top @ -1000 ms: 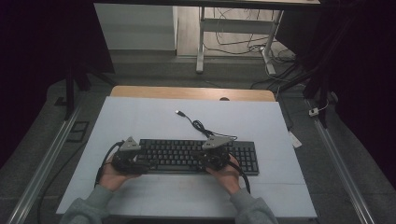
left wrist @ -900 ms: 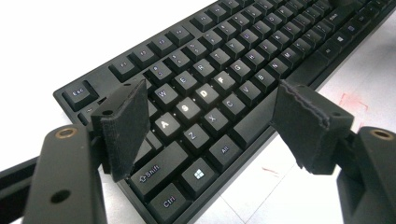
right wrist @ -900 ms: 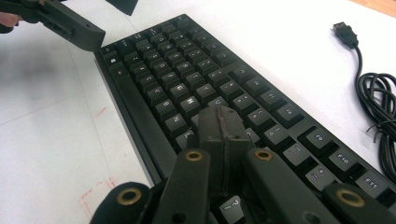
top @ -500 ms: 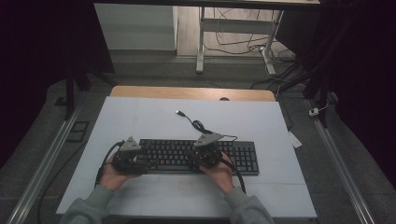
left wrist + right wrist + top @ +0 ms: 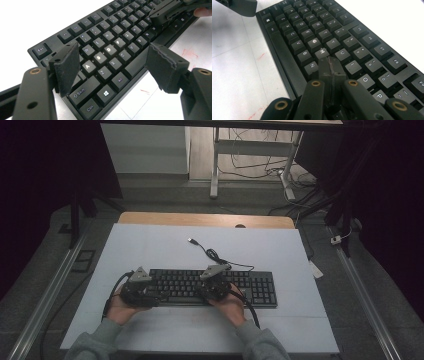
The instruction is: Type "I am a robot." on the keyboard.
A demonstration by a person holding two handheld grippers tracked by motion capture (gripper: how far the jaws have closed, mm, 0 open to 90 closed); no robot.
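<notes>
A pale table (image 5: pixel 150 245) covers most of the high view, its wooden far edge at 12 o'clock. On its near half lies a black keyboard (image 5: pixel 260 287), long side running from 9 to 3 o'clock, with the number pad at the 3 o'clock end. The keyboard cable (image 5: pixel 210 252) runs off its far edge toward 11 o'clock and ends in a plug lying on the bare surface.

The person's forearms enter at 6 o'clock in grey sleeves (image 5: pixel 95 345). The left hand (image 5: pixel 120 307) holds the left gripper (image 5: pixel 110 65) over the 9 o'clock end of the keyboard; in the left gripper view its jaws stand spread wide apart above the A, S, D and Z keys, with nothing between the pads. The right hand (image 5: pixel 227 305) holds the right gripper (image 5: pixel 330 67) over the middle of the keyboard. In the right gripper view its jaws are pressed flat together, holding nothing, and the joined tip sits just at the keys below H, between N and the key at its 3 o'clock side; whether it presses a key I cannot tell
</notes>
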